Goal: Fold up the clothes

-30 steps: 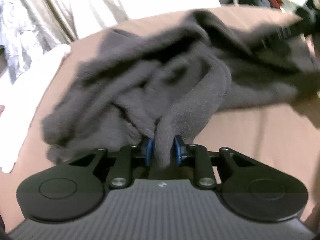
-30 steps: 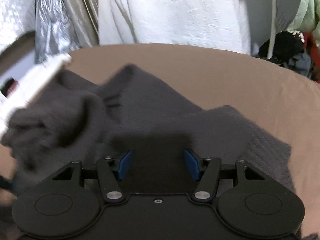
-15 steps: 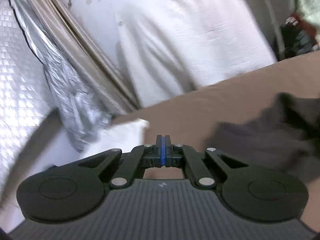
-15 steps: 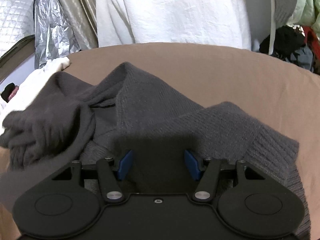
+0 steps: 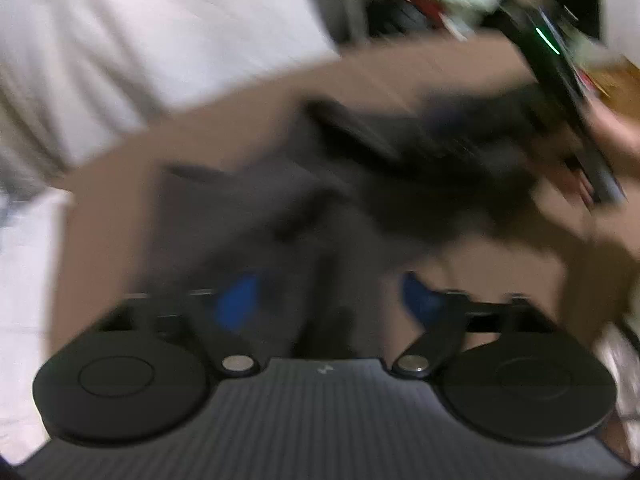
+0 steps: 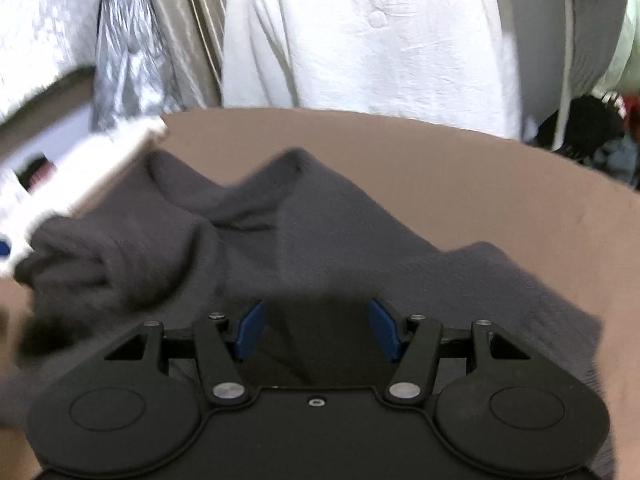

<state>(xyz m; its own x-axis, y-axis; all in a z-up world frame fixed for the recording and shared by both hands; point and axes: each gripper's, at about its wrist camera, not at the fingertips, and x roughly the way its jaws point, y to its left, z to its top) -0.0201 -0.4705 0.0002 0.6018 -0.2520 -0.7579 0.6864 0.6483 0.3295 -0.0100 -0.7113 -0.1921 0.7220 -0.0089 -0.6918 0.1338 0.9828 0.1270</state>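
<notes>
The dark grey knit sweater (image 6: pixel 320 240) lies bunched on the tan worktop (image 6: pixel 460 176), running left to right. The right gripper (image 6: pixel 318 328) hangs directly over its near edge, jaws spread; the left gripper (image 5: pixel 326 292), jaws also spread, faces its left end.

Brown surface (image 6: pixel 460 184); crumpled dark grey sweater (image 6: pixel 312 240) lying directly on it.

One dark grey knitted sweater (image 6: pixel 320 248) lies crumpled on one brown table (image 6: pixel 460 184). Two tools are present, a left tool (image 5: pixel 328 292) and a right tool (image 6: pixel 318 326), each with two blue pads.
</notes>
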